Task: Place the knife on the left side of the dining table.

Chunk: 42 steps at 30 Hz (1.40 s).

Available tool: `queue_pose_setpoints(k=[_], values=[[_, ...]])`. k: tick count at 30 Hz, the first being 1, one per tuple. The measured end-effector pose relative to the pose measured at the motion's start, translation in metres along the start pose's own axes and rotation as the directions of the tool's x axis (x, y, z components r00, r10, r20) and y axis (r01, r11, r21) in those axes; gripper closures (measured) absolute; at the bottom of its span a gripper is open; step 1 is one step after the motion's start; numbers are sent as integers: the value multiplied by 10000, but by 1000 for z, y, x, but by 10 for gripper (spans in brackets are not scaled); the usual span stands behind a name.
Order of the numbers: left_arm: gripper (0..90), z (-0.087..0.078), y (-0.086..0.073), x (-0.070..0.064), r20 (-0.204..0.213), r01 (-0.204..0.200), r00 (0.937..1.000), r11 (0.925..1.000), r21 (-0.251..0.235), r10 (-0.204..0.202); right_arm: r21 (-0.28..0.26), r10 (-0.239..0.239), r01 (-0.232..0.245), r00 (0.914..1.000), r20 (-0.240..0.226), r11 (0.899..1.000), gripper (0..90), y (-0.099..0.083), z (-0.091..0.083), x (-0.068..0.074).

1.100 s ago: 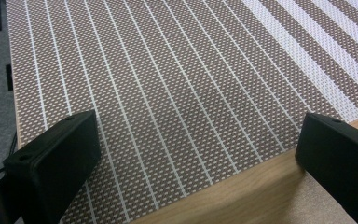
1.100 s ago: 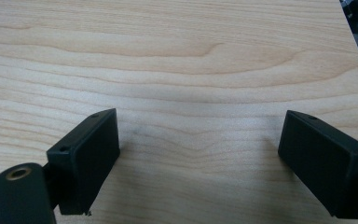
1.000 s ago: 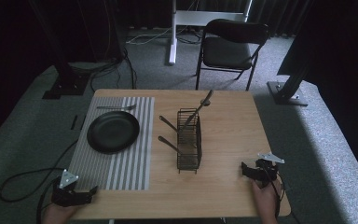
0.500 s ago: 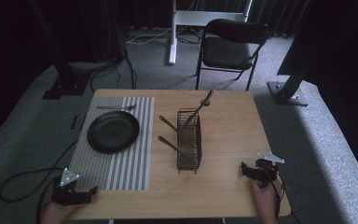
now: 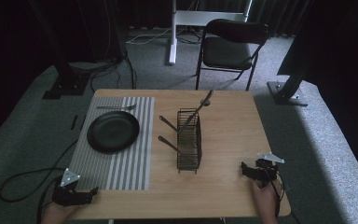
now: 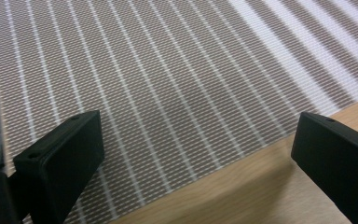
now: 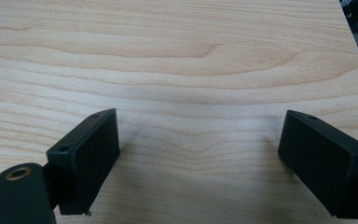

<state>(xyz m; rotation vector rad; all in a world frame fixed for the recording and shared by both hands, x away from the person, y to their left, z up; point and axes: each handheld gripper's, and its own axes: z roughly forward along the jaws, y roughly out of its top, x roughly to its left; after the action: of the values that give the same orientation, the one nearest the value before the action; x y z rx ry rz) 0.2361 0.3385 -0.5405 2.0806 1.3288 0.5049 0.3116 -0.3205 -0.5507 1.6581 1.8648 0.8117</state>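
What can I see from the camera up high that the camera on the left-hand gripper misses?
The high view takes in the whole table: a black plate on the striped mat, a fork beyond the plate, a wire caddy holding utensils, the right gripper and a folding chair behind. The left gripper view gives a close look at the mat's woven ribs and at its own two black jaws, standing wide apart. Both share the mat's near edge, the wooden tabletop and the left gripper.

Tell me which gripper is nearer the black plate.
Left. The left gripper sits at the mat's near corner below the plate; the right gripper is beyond the wire rack.
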Motion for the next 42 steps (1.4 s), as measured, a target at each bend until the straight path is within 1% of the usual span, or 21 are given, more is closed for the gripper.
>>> queue_pose_setpoints(k=[5,7,10,11,12,14,15,17,18,20,21,23,27,30,31,33,34,35,37,38,42], values=[[29,-4,8,-6,422,41,9991,9996,-266,-30,-1,1,-1,10000,1,10000,114,0,0,0],[29,-6,13,-10,511,-85,9986,9994,-338,102,0,-3,3,10000,-2,10000,114,0,0,0],[29,-6,13,-10,511,-85,9986,9994,-338,102,-1,1,-1,10000,-2,10000,114,0,0,0],[29,-10,24,-19,670,-312,9972,9982,-507,345,1,-2,2,10000,-1,10000,114,0,0,0],[29,-11,28,-21,804,-346,9960,9980,-531,388,-1,2,-2,10000,-2,10000,114,0,0,0],[29,-14,34,-26,845,-483,9950,9968,-644,536,-2,-2,2,10000,0,10000,114,0,0,0],[30,-14,34,-26,845,-483,9950,9968,-644,536,0,0,0,10000,1,10000,114,0,0,0],[30,-15,44,-33,1015,-674,9920,9948,-762,750,0,-2,2,10000,-1,10000,114,0,0,0],[30,-15,47,-36,1180,-687,9900,9945,-794,778,-1,-4,4,10000,-1,10000,115,0,0,0],[30,-14,52,-42,1331,-802,9868,9926,-907,919,0,0,0,10000,1,10000,114,0,0,0],[33,-14,52,-42,1331,-802,9868,9926,-907,919,-2,-1,1,10000,0,10000,114,0,0,0],[38,-13,59,-51,1611,-876,9814,9902,-1085,1044,-1,-3,3,10000,-1,10000,114,0,0,0],[39,-10,69,-65,1668,-1179,9766,9866,-1128,1358,-2,0,0,10000,1,10000,114,0,0,0],[38,-7,77,-73,1774,-1391,9714,9839,-1119,1575,-1,1,-1,10000,1,10000,114,0,0,0],[39,-6,79,-75,1931,-1435,9675,9833,-1122,1633,-2,1,-1,10000,0,10000,114,0,0,0],[39,-6,79,-75,1931,-1435,9675,9833,-1122,1633,-1,1,-1,10000,-1,10000,114,0,0,0],[38,-4,86,-82,2094,-1523,9621,9811,-1192,1748,-2,-1,1,10000,2,10000,114,0,0,0],[39,-4,88,-84,2177,-1477,9606,9808,-1271,1728,-2,-1,1,10000,2,10000,115,0,0,0],[39,-2,93,-89,2304,-1547,9559,9792,-1309,1819,-2,0,0,10000,-1,10000,114,0,0,0],[39,-1,96,-92,2322,-1566,9549,9783,-1355,1850,-1,0,0,10000,-1,10000,114,0,0,0],[39,0,108,-103,2452,-1842,9453,9724,-1429,2151,-2,-1,1,10000,-2,10000,114,0,0,0]])
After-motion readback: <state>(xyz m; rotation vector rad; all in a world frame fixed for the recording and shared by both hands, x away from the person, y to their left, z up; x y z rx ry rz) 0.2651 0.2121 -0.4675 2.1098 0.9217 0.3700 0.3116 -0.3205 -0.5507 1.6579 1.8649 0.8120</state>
